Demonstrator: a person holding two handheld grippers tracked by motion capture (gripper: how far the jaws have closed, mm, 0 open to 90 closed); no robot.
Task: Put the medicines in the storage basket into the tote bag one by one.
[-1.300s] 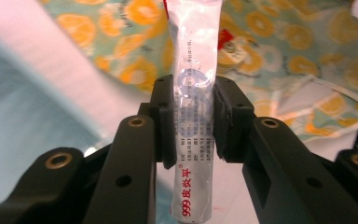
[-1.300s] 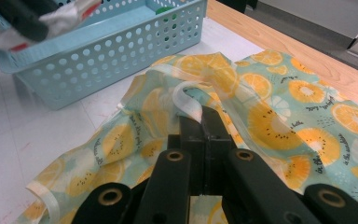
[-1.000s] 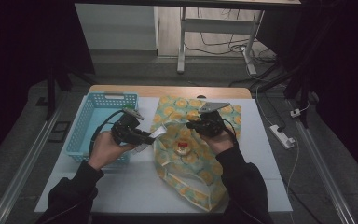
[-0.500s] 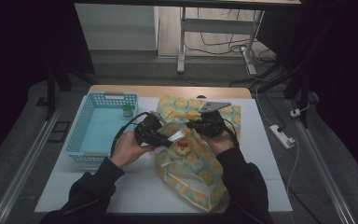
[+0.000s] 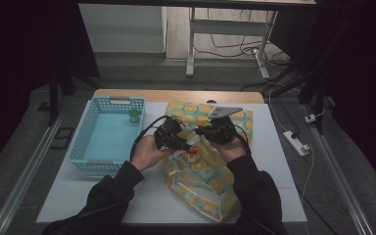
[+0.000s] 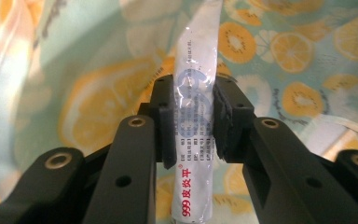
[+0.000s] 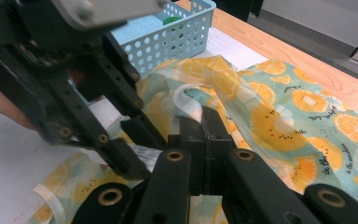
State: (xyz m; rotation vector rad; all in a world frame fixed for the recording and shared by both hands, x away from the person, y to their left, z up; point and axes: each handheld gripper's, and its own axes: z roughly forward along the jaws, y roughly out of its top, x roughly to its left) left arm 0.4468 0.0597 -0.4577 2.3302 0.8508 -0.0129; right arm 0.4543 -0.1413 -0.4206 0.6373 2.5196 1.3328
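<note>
High view: left hand-held gripper [image 5: 188,145], earlier at the blue basket [image 5: 108,134], now over the fruit-print bag [image 5: 200,171] on the bench [image 5: 274,161].

Left gripper view: jaws clamped on a white printed tube [image 6: 193,116].

Right gripper view: right hand-held gripper [image 7: 204,122] pinched together on the bag's clear rim.

Dim, dark-edged high view; gripper views brighter, their near parts blurred.

We note: tube [image 6: 196,107] glossy white plastic, crinkled; bag [image 5: 210,188] shiny clear film, fruit print; basket [image 5: 94,147] matt perforated plastic; bench [image 5: 176,95] wood edge, white matt top; left hand-held gripper [image 6: 193,119] pads rough black foam.
</note>
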